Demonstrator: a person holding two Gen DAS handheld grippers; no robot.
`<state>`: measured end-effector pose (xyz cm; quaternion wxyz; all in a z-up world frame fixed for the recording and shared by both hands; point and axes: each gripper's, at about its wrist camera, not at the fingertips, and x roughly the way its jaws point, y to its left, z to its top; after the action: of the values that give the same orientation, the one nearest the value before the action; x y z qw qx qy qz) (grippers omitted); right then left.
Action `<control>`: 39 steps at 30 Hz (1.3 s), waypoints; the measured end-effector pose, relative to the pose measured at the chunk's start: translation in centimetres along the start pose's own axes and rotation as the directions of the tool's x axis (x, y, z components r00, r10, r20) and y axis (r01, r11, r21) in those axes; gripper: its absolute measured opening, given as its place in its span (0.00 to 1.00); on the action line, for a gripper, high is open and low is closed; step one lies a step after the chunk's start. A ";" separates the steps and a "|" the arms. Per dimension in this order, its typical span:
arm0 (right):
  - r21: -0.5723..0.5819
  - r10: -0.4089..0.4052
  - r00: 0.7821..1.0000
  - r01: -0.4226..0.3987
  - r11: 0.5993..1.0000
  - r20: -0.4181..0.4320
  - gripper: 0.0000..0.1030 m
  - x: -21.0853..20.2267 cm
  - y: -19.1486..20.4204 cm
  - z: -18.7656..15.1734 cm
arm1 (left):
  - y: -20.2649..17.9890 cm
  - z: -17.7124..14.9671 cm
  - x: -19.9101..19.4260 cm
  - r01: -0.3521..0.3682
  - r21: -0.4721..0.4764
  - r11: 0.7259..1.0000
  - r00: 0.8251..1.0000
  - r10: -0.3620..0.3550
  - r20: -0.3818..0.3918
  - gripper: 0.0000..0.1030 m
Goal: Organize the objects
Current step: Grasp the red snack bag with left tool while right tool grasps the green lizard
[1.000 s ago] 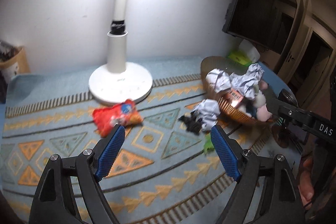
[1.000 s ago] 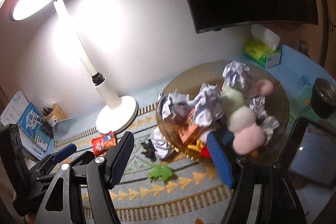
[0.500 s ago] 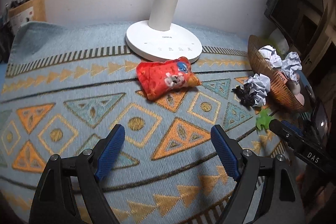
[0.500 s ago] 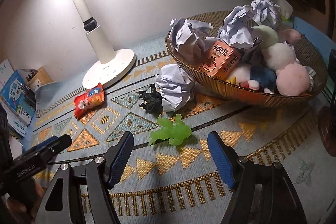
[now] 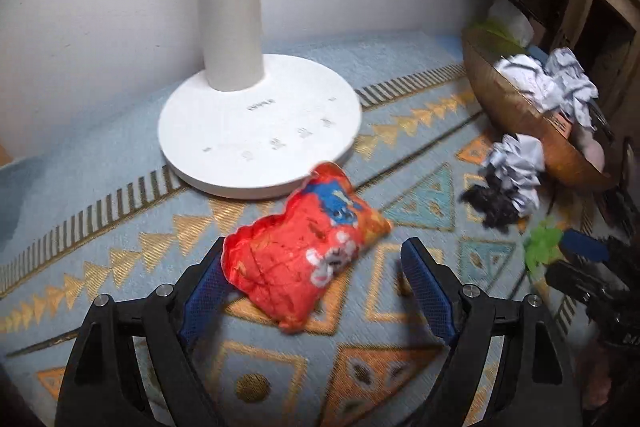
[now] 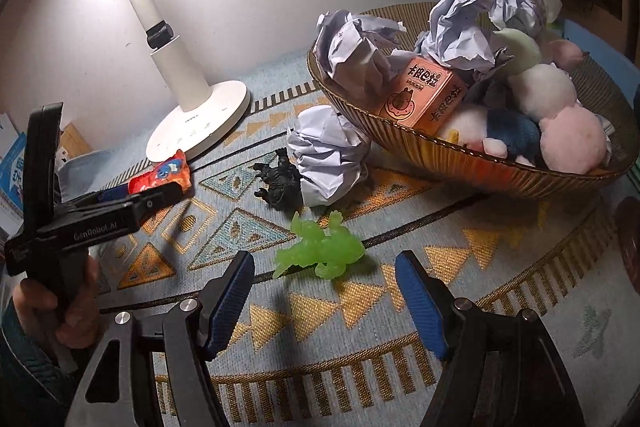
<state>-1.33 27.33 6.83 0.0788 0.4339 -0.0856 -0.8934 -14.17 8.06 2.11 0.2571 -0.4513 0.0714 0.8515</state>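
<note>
A red snack bag [image 5: 304, 251] lies on the patterned mat just in front of the lamp base. My left gripper [image 5: 316, 291] is open, its jaws either side of the bag's near end. In the right wrist view the same bag [image 6: 166, 175] shows past the left gripper's tip. A green toy figure [image 6: 324, 251] lies on the mat just ahead of my open, empty right gripper [image 6: 324, 303]. A black toy figure [image 6: 280, 183] and a crumpled paper ball [image 6: 328, 155] sit beside a woven basket [image 6: 440, 155] full of paper balls, plush toys and a pink box.
A white lamp base [image 5: 260, 131] with its post stands close behind the bag, against the wall. The basket [image 5: 516, 115] is at the right in the left wrist view. Books and a box [image 6: 12, 163] are at the far left.
My left gripper has moved forward to the red bag, which now sits between its jaws. My right gripper has come down toward the green toy. Both stay open.
</note>
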 end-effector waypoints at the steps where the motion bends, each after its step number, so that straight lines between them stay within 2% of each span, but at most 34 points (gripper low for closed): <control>1: 0.005 0.004 1.000 -0.004 1.000 0.001 0.69 0.0 -0.1 0.0 | -0.3 -0.2 -0.4 0.047 0.008 0.999 0.999 -0.047 -0.021 0.80; 2: 0.009 0.009 1.000 -0.009 1.000 0.001 0.69 -0.1 -0.2 0.0 | -0.6 -0.5 -1.0 0.082 0.015 0.996 0.996 -0.082 -0.032 0.80; 3: 0.013 0.013 1.000 -0.013 1.000 0.001 0.69 -0.1 -0.3 0.0 | -0.9 -0.8 -1.5 0.087 0.023 0.996 0.996 -0.087 -0.027 0.80; 7: 0.018 0.015 1.000 -0.015 1.000 -0.005 0.69 0.1 -0.4 0.0 | -0.6 -0.4 -1.3 -0.062 0.014 0.998 0.998 0.062 0.016 0.80; 8: 0.014 0.012 1.000 -0.012 1.000 -0.011 0.69 0.2 -0.3 0.0 | -0.2 -0.2 -0.9 -0.077 0.007 0.997 0.997 0.077 0.017 0.80; 11: -0.001 0.009 1.000 -0.009 1.000 -0.025 0.69 0.7 -0.1 0.3 | 0.0 0.1 0.2 -0.062 -0.003 0.998 0.998 0.062 0.004 0.68; 13: -0.011 0.005 0.999 -0.006 1.000 -0.034 0.69 1.1 0.2 0.7 | -0.2 0.2 0.3 -0.079 0.004 0.997 0.997 0.079 0.023 0.58; 15: -0.041 -0.026 0.999 0.024 0.999 -0.035 0.62 1.5 0.7 1.0 | -0.5 0.4 0.4 -0.079 0.009 0.997 0.997 0.079 0.028 0.54; 16: -0.059 -0.041 0.998 0.039 0.997 -0.039 0.61 1.8 1.0 0.9 | -0.7 0.4 0.4 -0.088 0.012 0.996 0.996 0.088 0.034 0.43; 17: -0.080 -0.069 0.997 0.066 0.995 -0.036 0.57 1.8 1.4 0.9 | -0.9 0.4 0.4 -0.108 0.018 0.994 0.994 0.107 0.037 0.40; 18: -0.102 -0.085 0.996 0.082 0.991 -0.032 0.47 1.9 1.8 0.7 | -0.9 0.2 0.4 -0.108 0.022 0.994 0.993 0.107 0.042 0.34; 19: -0.129 -0.099 0.995 0.094 0.987 -0.031 0.45 2.0 2.2 0.5 | -1.1 0.1 0.2 -0.109 0.024 0.994 0.993 0.107 0.048 0.30; 22: -0.156 -0.096 0.995 0.092 0.983 -0.019 0.44 1.6 2.8 0.2 | -1.4 -0.5 -0.9 -0.119 -0.001 0.993 0.991 0.119 0.056 0.28; 27: -0.134 0.007 1.000 -0.011 0.991 -0.031 0.44 -0.2 2.0 -0.7 | -2.6 -2.7 -3.9 -0.069 -0.061 0.996 0.994 0.074 0.074 0.28; 29: -0.153 0.011 0.999 -0.017 0.988 -0.036 0.44 -1.1 2.1 -1.6 | -3.7 -3.7 -4.8 -0.065 -0.070 0.995 0.995 0.070 0.072 0.28; 32: -0.183 0.005 0.999 -0.014 0.983 -0.050 0.44 -2.2 2.2 -3.3 | -5.9 -5.5 -5.4 -0.098 -0.063 0.993 0.994 0.101 0.051 0.28; 34: -0.204 -0.011 0.999 0.001 0.979 -0.048 0.44 -2.9 2.2 -4.4 | -6.5 -6.4 -5.3 -0.063 -0.080 0.995 0.997 0.067 0.046 0.28; 36: -0.208 -0.021 0.998 0.010 0.978 -0.052 0.44 -3.1 1.9 -5.2 | -7.3 -7.5 -5.3 -0.059 -0.090 0.994 0.997 0.062 0.039 0.28; 39: -0.201 -0.013 0.998 0.001 0.980 -0.060 0.44 -3.1 1.7 -6.0 | -8.5 -8.5 -5.4 -0.029 -0.091 0.995 0.997 0.035 0.064 0.28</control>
<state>5.42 25.79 5.90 0.1216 0.4513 0.0090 -0.8840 -1.18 10.35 2.41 0.2248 -0.4331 0.0316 0.8723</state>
